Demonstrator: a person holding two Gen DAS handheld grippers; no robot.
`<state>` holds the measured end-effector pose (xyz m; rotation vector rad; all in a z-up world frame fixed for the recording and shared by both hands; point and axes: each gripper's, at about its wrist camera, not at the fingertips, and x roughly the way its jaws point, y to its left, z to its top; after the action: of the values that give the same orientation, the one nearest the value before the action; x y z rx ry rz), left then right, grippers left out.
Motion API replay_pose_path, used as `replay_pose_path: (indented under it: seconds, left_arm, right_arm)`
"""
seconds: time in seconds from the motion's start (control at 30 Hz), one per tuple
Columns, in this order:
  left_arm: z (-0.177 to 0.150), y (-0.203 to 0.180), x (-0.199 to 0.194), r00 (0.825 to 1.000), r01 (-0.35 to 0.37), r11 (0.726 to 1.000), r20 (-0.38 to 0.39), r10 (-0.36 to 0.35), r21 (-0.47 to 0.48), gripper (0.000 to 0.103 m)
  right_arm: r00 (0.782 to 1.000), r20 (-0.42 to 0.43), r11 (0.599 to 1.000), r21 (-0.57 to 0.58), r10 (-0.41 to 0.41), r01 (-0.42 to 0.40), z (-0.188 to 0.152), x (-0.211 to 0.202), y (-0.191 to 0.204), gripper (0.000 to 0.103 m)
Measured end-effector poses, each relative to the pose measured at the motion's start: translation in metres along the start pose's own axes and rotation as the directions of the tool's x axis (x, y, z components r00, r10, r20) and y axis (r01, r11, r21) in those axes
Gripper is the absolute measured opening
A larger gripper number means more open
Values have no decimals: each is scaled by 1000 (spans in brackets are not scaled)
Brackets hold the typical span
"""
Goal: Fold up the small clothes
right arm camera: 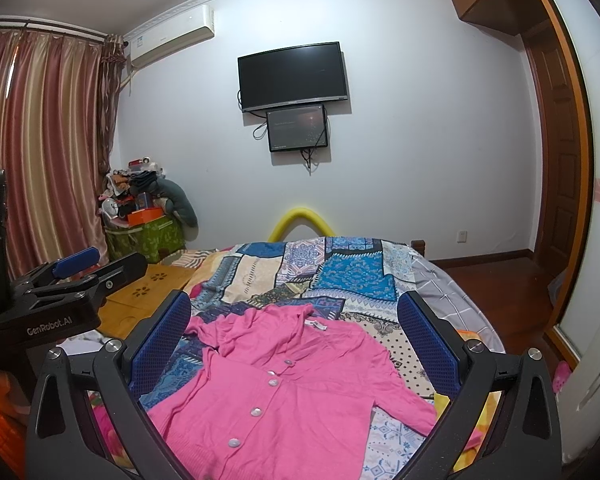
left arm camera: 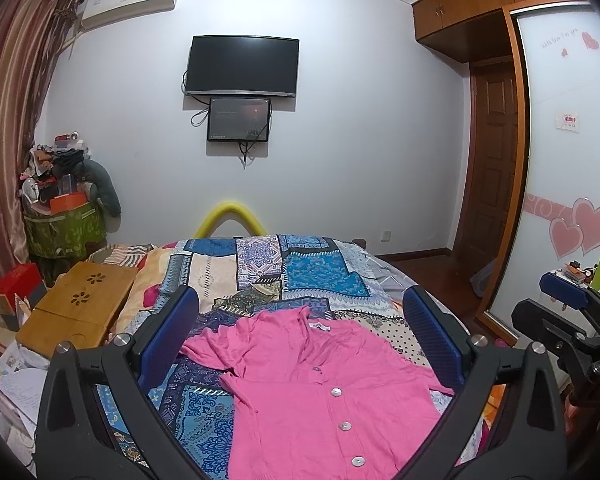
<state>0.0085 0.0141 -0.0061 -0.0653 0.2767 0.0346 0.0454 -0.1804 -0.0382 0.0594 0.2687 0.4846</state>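
Observation:
A pink buttoned cardigan point(left arm camera: 316, 392) lies spread face up on the patchwork bedspread point(left arm camera: 260, 276), collar toward the far end, sleeves out to the sides. It also shows in the right wrist view point(right arm camera: 284, 376). My left gripper point(left arm camera: 300, 320) is open and empty, held above the cardigan with its blue pads wide apart. My right gripper point(right arm camera: 296, 320) is also open and empty above the cardigan. The right gripper shows at the right edge of the left wrist view point(left arm camera: 568, 304); the left gripper shows at the left of the right wrist view point(right arm camera: 68, 276).
A wooden lap desk point(left arm camera: 80, 304) lies on the bed's left side. A green hamper piled with clutter point(left arm camera: 60, 216) stands in the left corner by the curtains. A TV point(left arm camera: 242, 66) hangs on the far wall. A wardrobe point(left arm camera: 568, 160) and wooden floor are to the right.

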Motion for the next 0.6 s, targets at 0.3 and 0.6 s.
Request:
replay_pose_path:
  seconds: [0.3, 0.6]
  left_arm:
    - [0, -1, 1, 1000, 1, 1000, 4, -1, 5, 103]
    - [1, 1, 13, 1000, -7, 1000, -8, 7, 13, 103]
  right_arm:
    - [1000, -3, 1000, 2, 0, 0, -3, 5, -4, 103]
    - [1000, -6, 1000, 6, -2, 2, -3, 12, -13, 103]
